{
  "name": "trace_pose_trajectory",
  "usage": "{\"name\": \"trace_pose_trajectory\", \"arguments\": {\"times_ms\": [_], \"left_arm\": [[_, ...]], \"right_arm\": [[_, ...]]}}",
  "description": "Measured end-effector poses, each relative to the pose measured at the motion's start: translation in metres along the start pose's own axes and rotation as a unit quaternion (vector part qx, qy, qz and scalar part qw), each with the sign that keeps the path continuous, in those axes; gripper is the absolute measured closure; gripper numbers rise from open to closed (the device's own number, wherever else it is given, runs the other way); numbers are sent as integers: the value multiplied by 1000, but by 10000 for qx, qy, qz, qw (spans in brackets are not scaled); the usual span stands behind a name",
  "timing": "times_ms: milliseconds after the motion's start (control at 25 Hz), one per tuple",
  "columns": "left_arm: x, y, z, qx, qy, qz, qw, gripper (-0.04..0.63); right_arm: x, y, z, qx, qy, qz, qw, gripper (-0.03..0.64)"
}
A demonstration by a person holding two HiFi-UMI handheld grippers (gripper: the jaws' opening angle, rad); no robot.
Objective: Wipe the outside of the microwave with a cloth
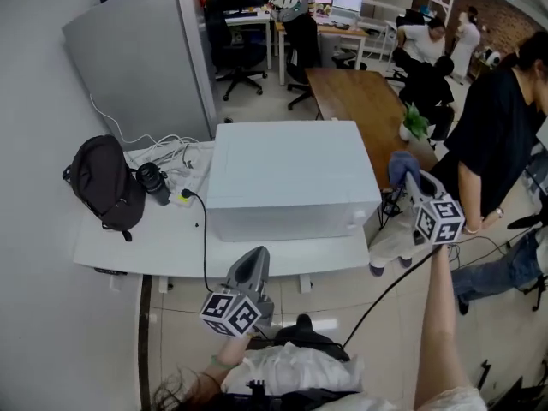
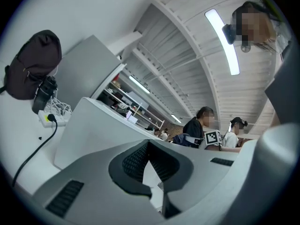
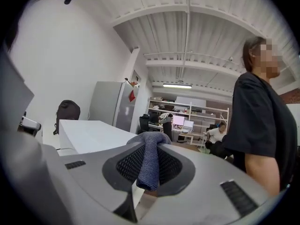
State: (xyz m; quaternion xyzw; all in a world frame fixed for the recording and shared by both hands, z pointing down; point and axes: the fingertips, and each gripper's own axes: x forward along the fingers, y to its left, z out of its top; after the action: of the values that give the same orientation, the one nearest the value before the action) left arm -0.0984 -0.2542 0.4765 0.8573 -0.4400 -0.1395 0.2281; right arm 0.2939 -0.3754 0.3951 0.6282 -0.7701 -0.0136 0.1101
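The white microwave (image 1: 291,178) stands on a white table (image 1: 128,247), its front facing me. My right gripper (image 1: 407,174) hovers off the microwave's right side, level with its top, shut on a folded blue-grey cloth (image 1: 400,166). In the right gripper view the cloth (image 3: 150,165) hangs pinched between the jaws of that gripper (image 3: 151,146), with the microwave (image 3: 93,135) to the left. My left gripper (image 1: 255,257) is low at the table's front edge, below the microwave, pointing up at it. In the left gripper view the gripper (image 2: 149,146) is shut and holds nothing, with the microwave (image 2: 89,130) ahead.
A black backpack (image 1: 104,182), a black cylinder (image 1: 154,182) and a power strip with tangled cables (image 1: 175,191) lie left of the microwave. A grey cabinet (image 1: 145,54) stands behind. A person in black (image 1: 497,135) is close on the right, beside a wooden table (image 1: 364,101).
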Motion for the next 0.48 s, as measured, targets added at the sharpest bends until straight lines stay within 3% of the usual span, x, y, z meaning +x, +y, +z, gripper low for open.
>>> {"name": "trace_pose_trajectory", "arguments": {"times_ms": [320,480], "left_arm": [[56,-37,-30,48,-141,263,9995,604],[58,-40,-38,180,-69,544,9983,604]], "right_arm": [[150,-33,-15,196,406,805,9957,546],[210,-36,-32,378,737,932,9922,546]]}}
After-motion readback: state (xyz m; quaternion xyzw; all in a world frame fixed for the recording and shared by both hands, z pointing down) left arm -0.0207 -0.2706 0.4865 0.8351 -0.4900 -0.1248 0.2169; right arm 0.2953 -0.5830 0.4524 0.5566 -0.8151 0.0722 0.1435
